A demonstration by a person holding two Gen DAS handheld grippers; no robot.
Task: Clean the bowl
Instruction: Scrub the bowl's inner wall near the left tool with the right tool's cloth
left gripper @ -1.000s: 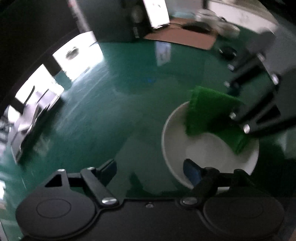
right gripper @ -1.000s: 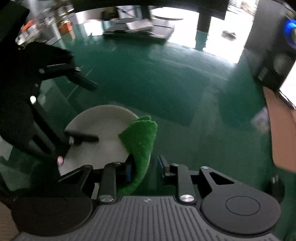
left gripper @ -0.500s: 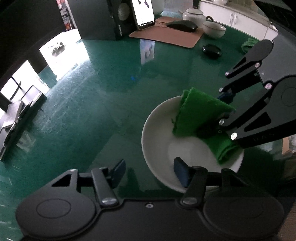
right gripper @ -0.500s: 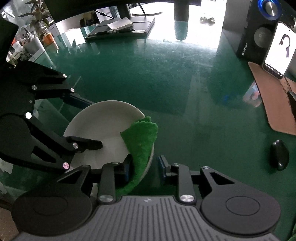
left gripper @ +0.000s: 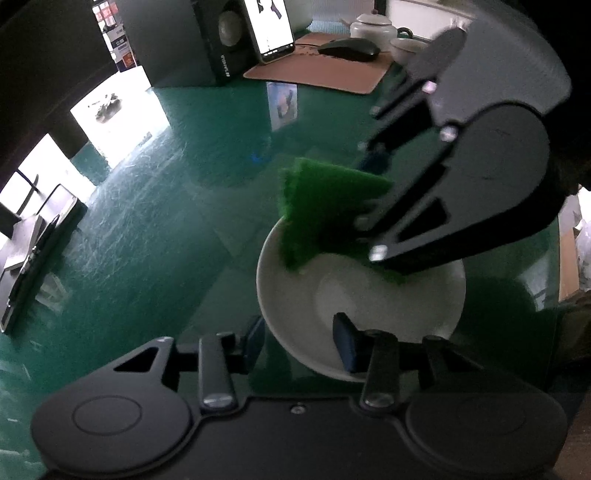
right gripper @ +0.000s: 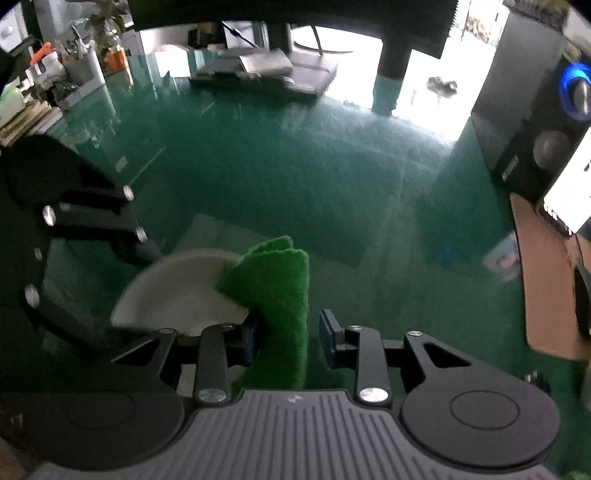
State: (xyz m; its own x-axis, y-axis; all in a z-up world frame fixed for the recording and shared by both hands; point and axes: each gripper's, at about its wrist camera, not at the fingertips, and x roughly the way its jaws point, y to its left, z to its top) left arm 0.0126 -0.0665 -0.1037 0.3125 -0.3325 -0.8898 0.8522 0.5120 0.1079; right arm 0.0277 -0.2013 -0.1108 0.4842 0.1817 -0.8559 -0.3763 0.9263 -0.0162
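— While the left gripper (left gripper: 301, 345) is closing, what sits between its fingers?

— The near rim of the bowl (left gripper: 369, 295). One finger is outside the wall and the other lies inside, over the white inner surface. I cannot tell whether the pads are pressing on the rim yet.

— Where is the bowl itself?

— It stands upright on the green table (left gripper: 166, 221), close in front of the left gripper. It is well apart from the mat (left gripper: 317, 75) at the far side.

— And the right gripper (right gripper: 288, 332)?

— It is clamped on a folded green cloth (right gripper: 273, 280). The cloth rises from between its fingers, hard against the left one, with a thin gap showing by the other. From the left wrist, the right gripper reaches in from the right, over the bowl's far side.

— Does the cloth touch the bowl?

— Its lower edge dips inside the far part of the bowl, against the inner wall as far as I can see. Its upper part sticks out over the rim and above the table. From the right wrist, the cloth covers the bowl's nearer right edge.

— What is on the mat?

— A dark mouse (left gripper: 349, 48) lies on it, and a lit phone (left gripper: 275, 26) leans at its left end, against a black speaker (left gripper: 225, 40). A pale teapot (left gripper: 371, 24) stands behind the mouse.

— Is anything in the bowl besides the cloth and the finger?

— I see only its bare white bottom.
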